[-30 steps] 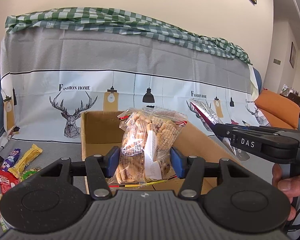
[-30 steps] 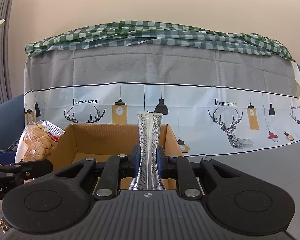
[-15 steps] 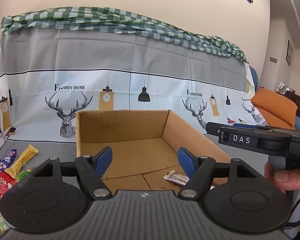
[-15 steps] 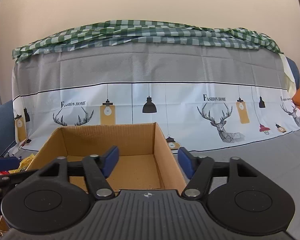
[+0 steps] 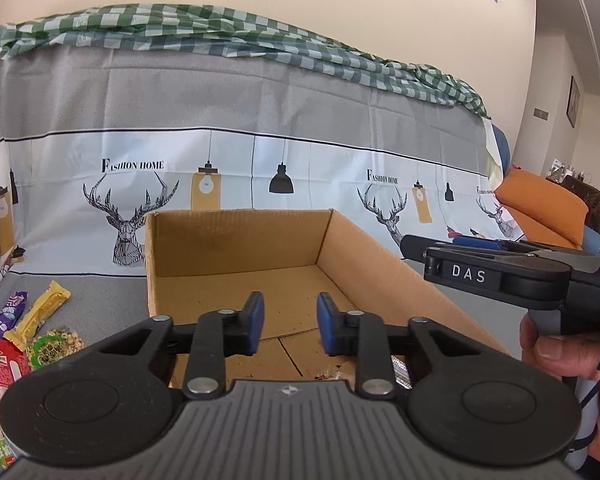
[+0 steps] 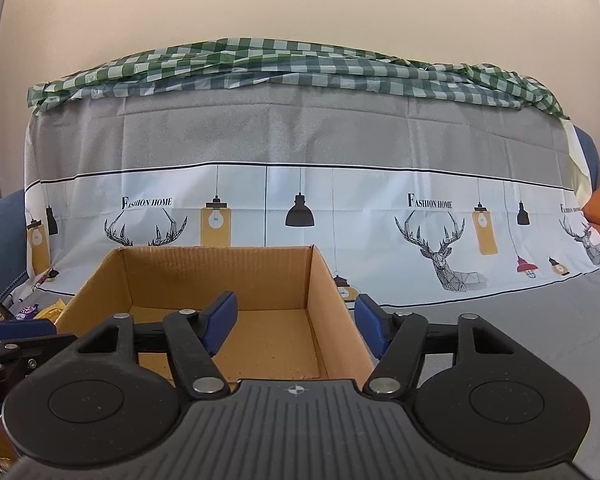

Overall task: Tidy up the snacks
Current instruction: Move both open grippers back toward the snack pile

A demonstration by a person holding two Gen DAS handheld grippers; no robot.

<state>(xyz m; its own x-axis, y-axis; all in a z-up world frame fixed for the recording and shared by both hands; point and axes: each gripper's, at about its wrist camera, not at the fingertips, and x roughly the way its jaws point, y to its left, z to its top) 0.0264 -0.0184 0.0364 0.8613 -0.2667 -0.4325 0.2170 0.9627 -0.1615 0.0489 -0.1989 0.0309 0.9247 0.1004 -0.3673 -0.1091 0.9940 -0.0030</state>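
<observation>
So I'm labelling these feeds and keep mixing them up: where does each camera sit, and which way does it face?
Left wrist: on the left gripper, facing the cardboard box; jaws closing on nothing; right gripper and a hand at its right edge.
Right wrist: on the right gripper, facing the same box; jaws closing, empty; left gripper at its left edge.
Shared: box, deer-print cover, wrapped snacks.
</observation>
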